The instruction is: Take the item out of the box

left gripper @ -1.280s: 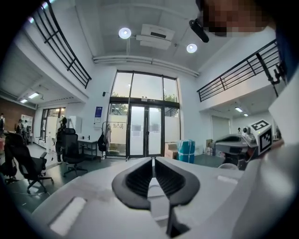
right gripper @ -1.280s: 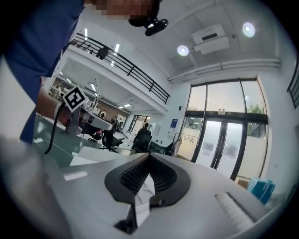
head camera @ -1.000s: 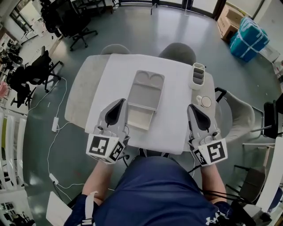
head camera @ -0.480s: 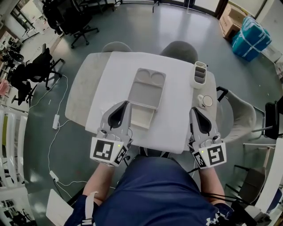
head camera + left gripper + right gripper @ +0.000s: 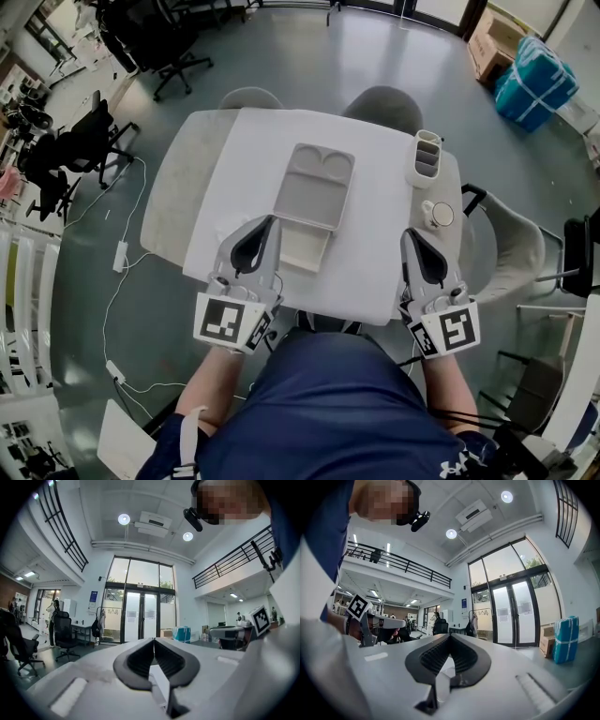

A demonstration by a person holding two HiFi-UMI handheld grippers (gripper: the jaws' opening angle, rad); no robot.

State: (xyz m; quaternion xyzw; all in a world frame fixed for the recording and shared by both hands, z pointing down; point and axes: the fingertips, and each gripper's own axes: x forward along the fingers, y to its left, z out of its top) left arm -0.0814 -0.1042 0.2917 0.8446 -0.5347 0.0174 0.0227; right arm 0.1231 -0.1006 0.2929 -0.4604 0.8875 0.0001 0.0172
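An open grey-white box [image 5: 312, 187] lies in the middle of the white-covered table [image 5: 375, 272], with its shallow near half [image 5: 303, 247] toward me. I cannot make out what is inside it. My left gripper [image 5: 269, 220] hovers just left of the box's near half, jaws shut and empty. My right gripper [image 5: 410, 232] is off to the right near the table's front edge, also shut with nothing in it. Both gripper views point up into the room: the left gripper [image 5: 153, 639] and the right gripper [image 5: 450, 635] each show their jaws pressed together.
A small divided holder [image 5: 424, 157] and a round cup-like thing [image 5: 437, 215] stand at the table's right edge. Grey chairs [image 5: 380, 105] sit at the far side, another chair [image 5: 511, 242] at the right. Cables run across the floor on the left.
Both grippers have drifted slightly toward me and the left one a little to the right. The box has not moved.
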